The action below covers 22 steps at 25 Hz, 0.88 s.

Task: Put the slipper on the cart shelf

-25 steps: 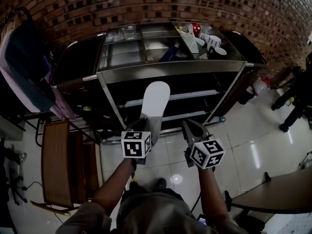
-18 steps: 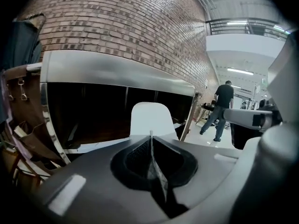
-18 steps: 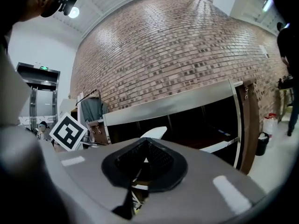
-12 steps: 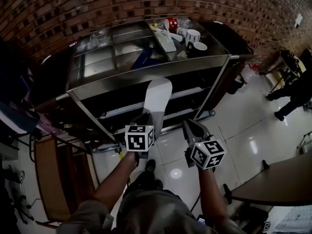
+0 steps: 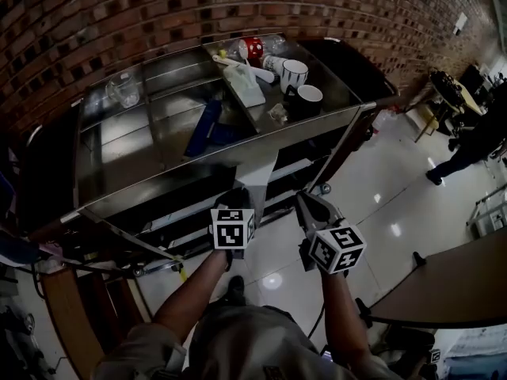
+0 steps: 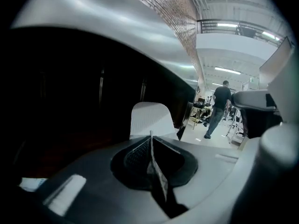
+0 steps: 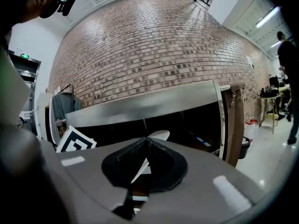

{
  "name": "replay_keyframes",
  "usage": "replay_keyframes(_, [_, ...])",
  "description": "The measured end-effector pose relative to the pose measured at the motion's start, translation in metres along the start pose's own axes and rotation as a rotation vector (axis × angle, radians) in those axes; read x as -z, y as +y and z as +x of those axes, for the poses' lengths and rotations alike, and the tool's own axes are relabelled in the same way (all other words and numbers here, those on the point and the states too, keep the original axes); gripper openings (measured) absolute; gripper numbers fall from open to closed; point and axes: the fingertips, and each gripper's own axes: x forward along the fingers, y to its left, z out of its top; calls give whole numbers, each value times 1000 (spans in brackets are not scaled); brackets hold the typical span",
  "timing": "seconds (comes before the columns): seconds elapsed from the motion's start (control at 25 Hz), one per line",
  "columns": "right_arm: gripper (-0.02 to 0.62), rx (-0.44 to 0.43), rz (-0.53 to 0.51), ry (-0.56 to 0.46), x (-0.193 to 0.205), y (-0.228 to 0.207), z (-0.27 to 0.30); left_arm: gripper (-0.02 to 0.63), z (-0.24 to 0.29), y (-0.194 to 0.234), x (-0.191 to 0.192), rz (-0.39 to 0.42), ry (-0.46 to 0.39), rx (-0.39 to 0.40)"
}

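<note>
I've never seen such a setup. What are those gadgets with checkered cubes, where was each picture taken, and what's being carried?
No robot: a person holds a gripper in each hand; the patterned cubes belong to them. One picture comes from a camera on the person's head, looking down; the other two from cameras riding on the grippers. The left gripper is clamped on a white slipper, toe pointing at the steel cart by the brick wall. The right gripper is shut and empty. On the cart's top stand a white mug, a dark mug and a glass.
</note>
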Motion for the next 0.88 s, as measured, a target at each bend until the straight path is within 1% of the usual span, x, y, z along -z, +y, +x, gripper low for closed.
replay_keyframes(0.2, [0,27,10,17,-1,-17,20,14,36,5,-3,-17,8,-1])
replay_keyframes(0.32, [0,18,16,31,1,-26,31,14,51,9,-1,-28,16,-17])
replay_keyframes(0.44, [0,-13,15,49,0,-38,44,14,66,12,-5,-40,9,-43])
replay_keyframes(0.64, [0,-101,15,89,4,-56,62,14,90,22,-6,-74,-2,-135])
replay_keyframes(0.88, [0,-210,-30,118,-3,-78,76,14,115,39,-8,-118,-34,-270])
